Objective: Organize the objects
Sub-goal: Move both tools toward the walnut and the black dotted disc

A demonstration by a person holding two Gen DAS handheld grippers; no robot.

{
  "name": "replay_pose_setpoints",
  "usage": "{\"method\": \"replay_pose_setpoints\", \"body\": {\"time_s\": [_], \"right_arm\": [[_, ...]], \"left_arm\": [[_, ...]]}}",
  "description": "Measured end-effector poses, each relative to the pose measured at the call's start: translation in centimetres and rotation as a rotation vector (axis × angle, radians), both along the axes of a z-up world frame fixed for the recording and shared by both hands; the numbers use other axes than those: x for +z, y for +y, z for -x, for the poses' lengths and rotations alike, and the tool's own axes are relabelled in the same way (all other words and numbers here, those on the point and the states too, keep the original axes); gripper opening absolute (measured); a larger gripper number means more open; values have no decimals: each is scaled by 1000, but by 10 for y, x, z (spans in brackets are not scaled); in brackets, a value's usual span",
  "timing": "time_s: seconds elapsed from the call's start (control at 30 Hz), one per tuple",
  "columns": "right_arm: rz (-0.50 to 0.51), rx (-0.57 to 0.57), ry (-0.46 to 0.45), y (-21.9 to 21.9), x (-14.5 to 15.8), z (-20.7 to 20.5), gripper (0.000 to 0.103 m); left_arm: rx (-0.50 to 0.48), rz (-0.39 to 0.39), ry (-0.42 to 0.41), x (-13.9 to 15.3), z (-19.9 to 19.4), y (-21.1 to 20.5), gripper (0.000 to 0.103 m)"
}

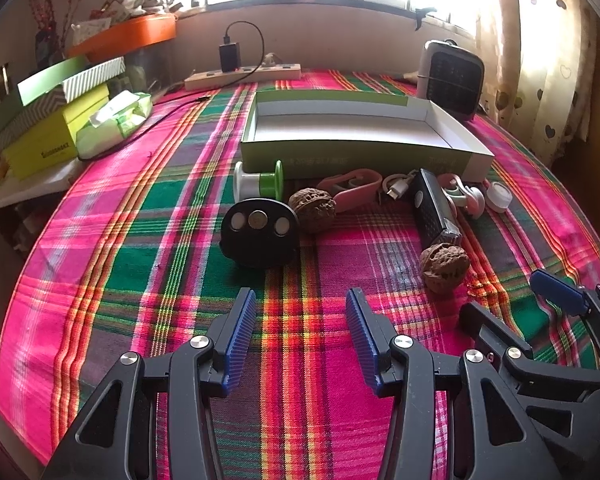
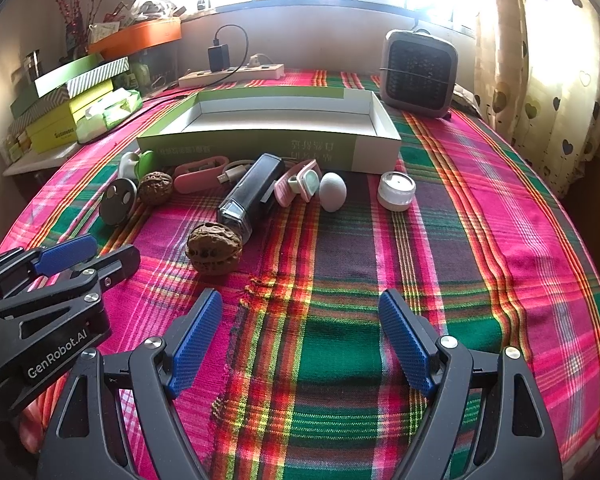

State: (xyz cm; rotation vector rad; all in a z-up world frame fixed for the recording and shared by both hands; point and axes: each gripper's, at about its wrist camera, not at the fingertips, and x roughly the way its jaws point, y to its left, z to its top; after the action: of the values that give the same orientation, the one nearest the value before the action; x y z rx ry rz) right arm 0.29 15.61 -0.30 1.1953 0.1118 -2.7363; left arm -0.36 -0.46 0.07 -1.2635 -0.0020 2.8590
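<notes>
I hold my left gripper (image 1: 300,300) and right gripper (image 2: 300,304) spread wide, gripping nothing, over bare plaid tablecloth (image 2: 480,240). The clutter hugs the open box's (image 2: 376,148) near wall: walnut (image 2: 214,250) nearest me, white jar (image 2: 396,191) by its right corner.

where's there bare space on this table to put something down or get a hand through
Free: the inside of the open box, and the plaid cloth right of the white round jar, up to the small heater. The near strip in front of both grippers is also bare. Crowded: the row along the box front, from the green spool past the walnuts to the jar.
</notes>
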Motion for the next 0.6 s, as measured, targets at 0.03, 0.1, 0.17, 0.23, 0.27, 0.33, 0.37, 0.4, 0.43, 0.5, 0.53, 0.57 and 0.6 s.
{"method": "replay_pose_setpoints", "body": {"time_s": [0.03,0.1,0.17,0.23,0.27,0.33,0.37,0.4,0.43,0.5,0.53,0.57,0.6], "right_arm": [[0,-1,-1,1,1,0,81],[1,-4,-3,-2,3,4,81],[-2,-7,-5,0,3,2,81],[-1,-8,-5,1,3,1,81],[-1,-8,-4,1,4,1,81],[-2,-7,-5,0,4,1,81],[-2,-5,-5,-1,3,1,81],[-2,-4,-5,-1,3,0,81],[-2,-4,-4,-1,3,0,81],[-3,-1,-4,-2,3,0,81],[-3,3,-3,-3,3,-1,81],[-1,4,-4,-4,3,0,81],[0,3,-4,-4,3,-1,81]], "left_arm": [[-3,1,1,0,0,0,46],[-2,0,0,0,-1,1,46],[-4,-1,-1,0,-1,1,46],[-9,-3,-3,0,-1,1,46],[-11,-4,-2,0,-1,0,46],[-12,-2,-2,0,-2,1,46],[-13,-3,-2,-1,-2,0,46],[-12,-4,-1,0,-2,0,46],[-11,-5,0,-1,-2,1,46],[-12,-1,0,0,-2,1,46],[-15,-1,0,0,-2,1,46],[-15,-2,-2,0,-2,0,46],[-16,-5,-4,0,-2,-1,46]]}}
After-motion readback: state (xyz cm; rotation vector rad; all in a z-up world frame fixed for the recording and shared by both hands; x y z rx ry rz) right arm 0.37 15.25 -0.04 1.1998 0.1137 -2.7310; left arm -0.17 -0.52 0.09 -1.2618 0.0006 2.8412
